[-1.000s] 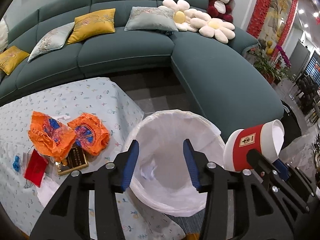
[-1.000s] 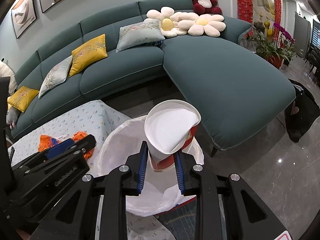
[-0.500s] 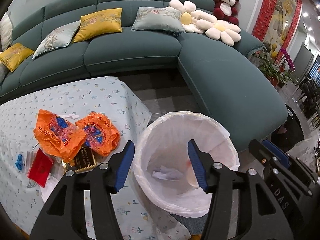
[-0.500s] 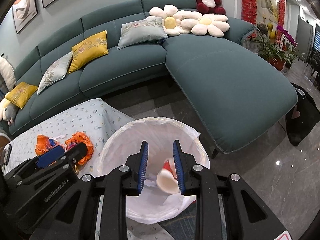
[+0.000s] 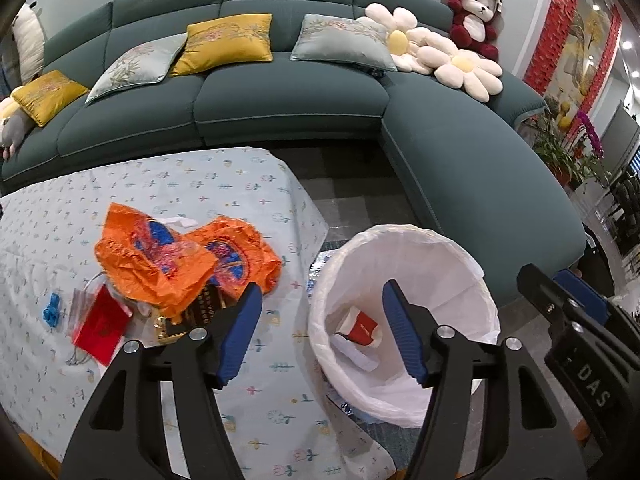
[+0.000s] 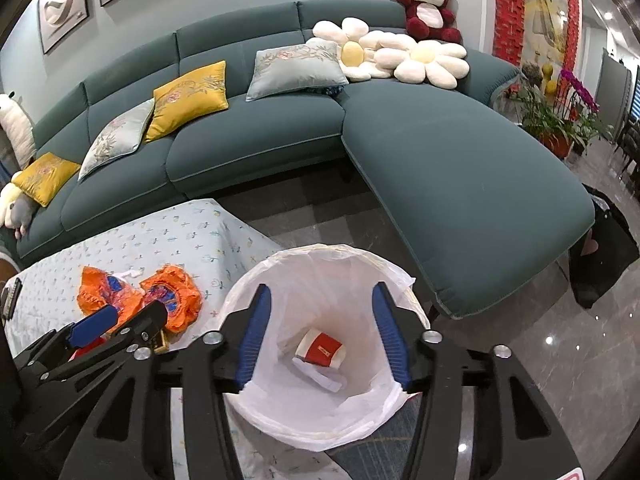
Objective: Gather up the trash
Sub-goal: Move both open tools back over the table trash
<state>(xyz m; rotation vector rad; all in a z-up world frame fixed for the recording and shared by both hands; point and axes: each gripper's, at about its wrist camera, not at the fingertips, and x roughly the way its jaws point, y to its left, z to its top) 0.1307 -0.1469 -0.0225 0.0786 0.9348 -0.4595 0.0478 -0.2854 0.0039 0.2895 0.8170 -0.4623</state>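
A white-lined trash bin [image 5: 460,256] [image 6: 280,268] stands on the floor by the table's corner. A red and white paper cup [image 5: 360,325] [image 6: 320,350] lies inside it beside crumpled white paper [image 6: 320,376]. Two orange wrappers [image 5: 152,260] [image 6: 168,296], a red packet [image 5: 100,324] and a dark gold-edged box [image 5: 208,304] lie on the table. My left gripper [image 5: 320,332] is open and empty, between the wrappers and the bin. My right gripper [image 6: 320,336] is open and empty above the bin.
The table wears a pale blue patterned cloth [image 5: 180,188]. A small blue object [image 5: 51,310] lies at its left. A teal L-shaped sofa [image 5: 460,168] with cushions curves behind and to the right. Potted plants [image 6: 548,120] and a black bag [image 6: 604,256] are at the far right.
My right gripper opened and let go of the red cup, which fell into the bin. My left gripper's view shifted left, toward the wrappers on the table.
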